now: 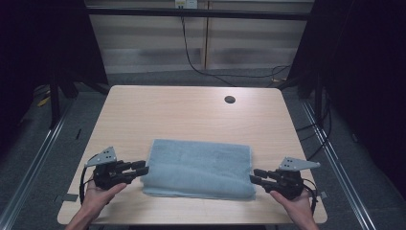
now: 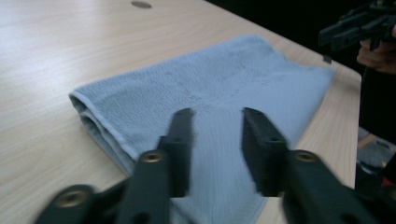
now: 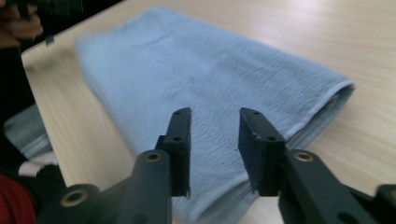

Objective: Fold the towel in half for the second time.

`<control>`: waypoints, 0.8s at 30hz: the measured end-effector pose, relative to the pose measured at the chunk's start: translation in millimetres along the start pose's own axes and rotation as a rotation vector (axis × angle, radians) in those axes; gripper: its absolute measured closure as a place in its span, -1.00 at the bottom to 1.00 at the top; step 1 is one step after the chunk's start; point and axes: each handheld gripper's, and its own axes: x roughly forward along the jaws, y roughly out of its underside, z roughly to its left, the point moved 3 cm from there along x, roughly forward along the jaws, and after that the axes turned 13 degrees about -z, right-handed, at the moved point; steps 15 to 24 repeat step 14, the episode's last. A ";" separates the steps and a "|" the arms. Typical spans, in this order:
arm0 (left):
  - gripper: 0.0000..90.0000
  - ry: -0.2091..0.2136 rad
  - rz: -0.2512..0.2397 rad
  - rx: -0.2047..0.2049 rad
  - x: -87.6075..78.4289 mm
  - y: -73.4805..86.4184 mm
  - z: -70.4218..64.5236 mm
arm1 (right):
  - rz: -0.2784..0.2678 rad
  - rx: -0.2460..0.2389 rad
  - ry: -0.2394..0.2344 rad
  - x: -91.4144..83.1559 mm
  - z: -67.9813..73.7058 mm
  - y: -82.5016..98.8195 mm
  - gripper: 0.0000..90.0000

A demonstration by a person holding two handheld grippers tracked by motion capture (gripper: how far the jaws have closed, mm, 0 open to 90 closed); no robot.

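A light blue towel [image 1: 198, 167], folded in half, lies flat near the front edge of the wooden table [image 1: 191, 112]. My left gripper [image 1: 141, 168] sits at the towel's left end, jaws open, nothing between them. In the left gripper view the towel [image 2: 210, 93] spreads out beyond the open jaws, its folded edge at the left. My right gripper [image 1: 255, 176] is at the towel's right end, also open and empty. The right gripper view looks over the towel [image 3: 196, 79] with its layered edge at the right. Each gripper points inward at the towel.
A round cable hole [image 1: 230, 99] is set in the table's far right part. Black cables [image 1: 201, 67] trail over the floor behind the table. Dark curtains stand on both sides. The other hand and gripper [image 2: 359, 28] show far off in the left gripper view.
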 end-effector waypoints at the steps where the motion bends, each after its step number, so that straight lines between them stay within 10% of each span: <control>1: 0.28 -0.013 -0.008 -0.010 0.5 -2.3 1.7 | -0.019 0.007 0.005 -0.9 -1.6 -2.2 0.40; 12: -0.31 -0.234 0.046 -0.086 -8.4 20.7 43.8 | -0.070 0.046 0.256 -9.5 -38.7 8.7 -0.03; 24: -0.35 -0.241 0.045 -0.075 -11.9 25.5 42.2 | -0.080 0.065 0.258 -12.9 -42.0 10.6 -0.03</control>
